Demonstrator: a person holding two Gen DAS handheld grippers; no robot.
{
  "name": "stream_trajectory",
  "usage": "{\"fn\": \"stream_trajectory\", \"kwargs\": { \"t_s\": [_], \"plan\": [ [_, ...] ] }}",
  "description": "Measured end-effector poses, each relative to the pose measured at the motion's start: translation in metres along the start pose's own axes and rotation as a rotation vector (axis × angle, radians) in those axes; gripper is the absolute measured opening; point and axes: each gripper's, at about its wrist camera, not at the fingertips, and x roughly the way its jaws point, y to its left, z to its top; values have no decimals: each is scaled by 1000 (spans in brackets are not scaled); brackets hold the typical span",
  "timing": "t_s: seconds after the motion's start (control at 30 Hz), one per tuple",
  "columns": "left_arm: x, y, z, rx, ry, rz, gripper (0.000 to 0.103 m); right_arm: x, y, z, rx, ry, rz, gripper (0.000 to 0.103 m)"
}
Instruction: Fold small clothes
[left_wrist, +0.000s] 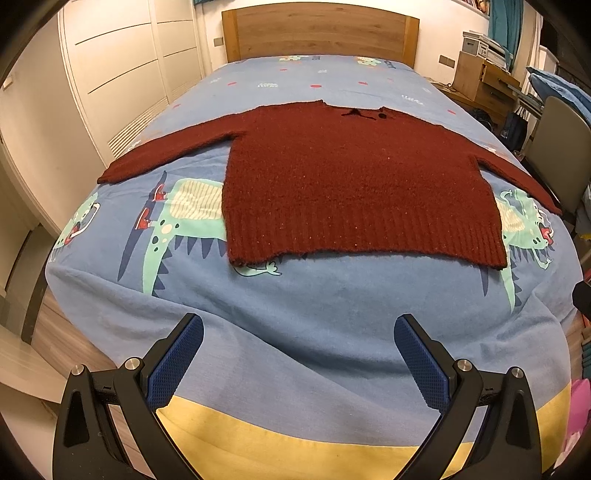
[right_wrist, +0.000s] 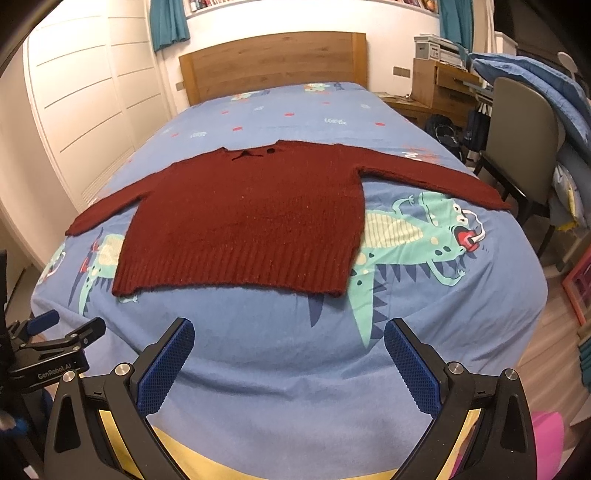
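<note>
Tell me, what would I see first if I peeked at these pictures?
A big dark red sweater lies flat in the middle of the bed, both sleeves spread out wide and its ribbed hem nearest the cameras. Under it is a blue bedsheet printed with green cartoon dinosaurs that peek out on both sides. Down at the bottom, the left gripper and right gripper hang open over the foot of the bed, touching nothing.

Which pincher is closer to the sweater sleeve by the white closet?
Left, I think. The left gripper hangs open over the bed's foot, on that sleeve's side. The right gripper, also open, sits farther over, toward the other sleeve.
</note>
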Motion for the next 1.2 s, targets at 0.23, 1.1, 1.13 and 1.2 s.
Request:
{"fn": "stream_trajectory", "kwargs": {
  "t_s": [0.23, 1.1, 1.13, 1.2],
  "plan": [
    [3, 3, 0, -3, 16, -8, 102, 3, 1, -1, -4, 12, -3, 103],
    [24, 19, 34, -73, 94, -14, 102, 50, -26, 37, 42, 70, 45, 103],
    [26, 21, 36, -86, 98, -6, 102, 53, -28, 40, 45, 73, 48, 103],
    [30, 24, 40, -106, 109, -8, 102, 59, -34, 46, 52, 74, 50, 103]
  ]
}}
